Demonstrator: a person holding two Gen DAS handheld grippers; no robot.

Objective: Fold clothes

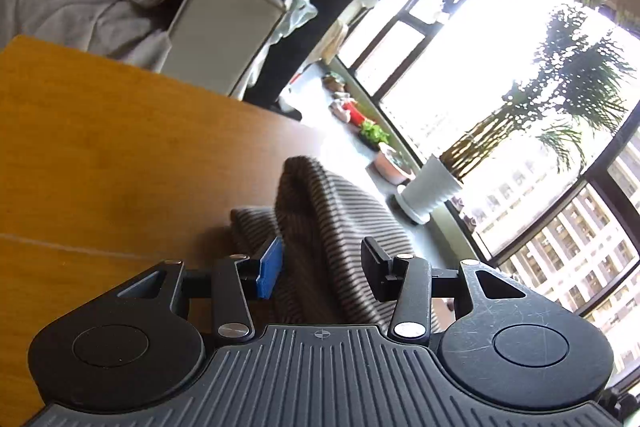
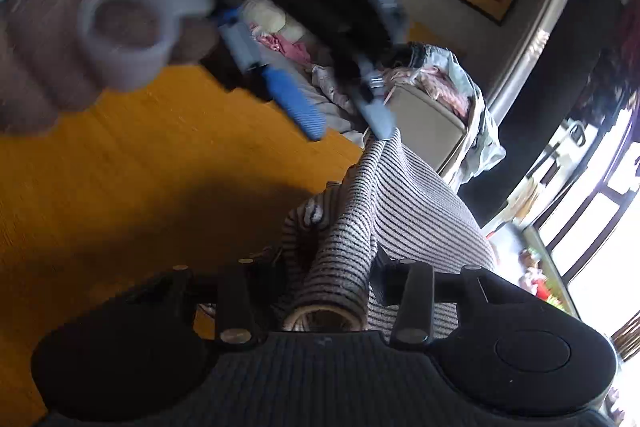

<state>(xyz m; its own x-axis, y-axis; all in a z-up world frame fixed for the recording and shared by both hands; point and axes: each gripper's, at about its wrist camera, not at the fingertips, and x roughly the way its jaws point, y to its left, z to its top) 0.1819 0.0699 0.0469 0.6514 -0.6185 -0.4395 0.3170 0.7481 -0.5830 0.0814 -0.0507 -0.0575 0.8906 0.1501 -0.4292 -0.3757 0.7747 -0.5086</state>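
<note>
One striped garment (image 2: 400,203), soft, light and limp, hangs lifted above the wooden table (image 1: 100,147); judged best taken at an edge or corner, since it sags wherever unsupported. Two grippers: the left gripper (image 1: 320,263) has cloth between its jaws, contact unclear; the right gripper (image 2: 332,279) likewise straddles a fold, grip uncertain. One laundry basket (image 1: 224,27) stands beyond the table.

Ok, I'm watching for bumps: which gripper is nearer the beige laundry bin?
Left. The left gripper is up at the striped garment's far end, just before the beige laundry bin; the right gripper is back at its near end.
</note>
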